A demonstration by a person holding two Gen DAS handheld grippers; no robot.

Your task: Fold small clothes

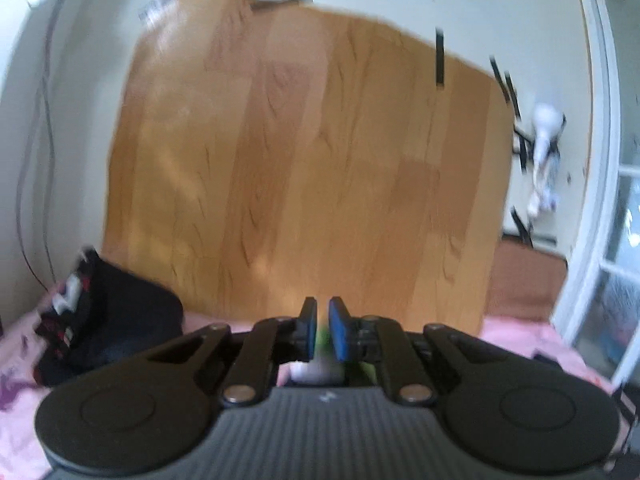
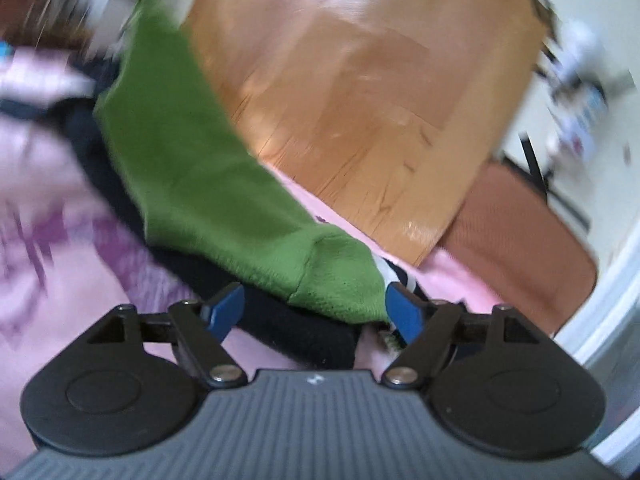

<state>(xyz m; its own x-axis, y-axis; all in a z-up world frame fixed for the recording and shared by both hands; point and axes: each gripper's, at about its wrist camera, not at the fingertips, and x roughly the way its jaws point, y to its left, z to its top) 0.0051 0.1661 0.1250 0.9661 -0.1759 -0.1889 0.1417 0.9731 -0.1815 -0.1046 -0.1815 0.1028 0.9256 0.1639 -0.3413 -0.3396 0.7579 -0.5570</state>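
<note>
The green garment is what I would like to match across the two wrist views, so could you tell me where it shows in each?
Left wrist: the green garment is only a sliver between the nearly closed blue pads, bottom centre.
Right wrist: it runs diagonally from upper left to bottom centre, ending between the open jaws.
Shared landmark: the wooden floor, beyond the pink bedding.

One green garment (image 2: 208, 184), one dark clothes pile (image 1: 108, 320), one pink sheet (image 2: 60, 280), two grippers: left gripper (image 1: 322, 328), right gripper (image 2: 316, 312).

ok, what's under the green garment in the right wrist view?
A black garment lies under the green garment, on the pink sheet. A striped bit shows at its edge; the rest is covered.
</note>
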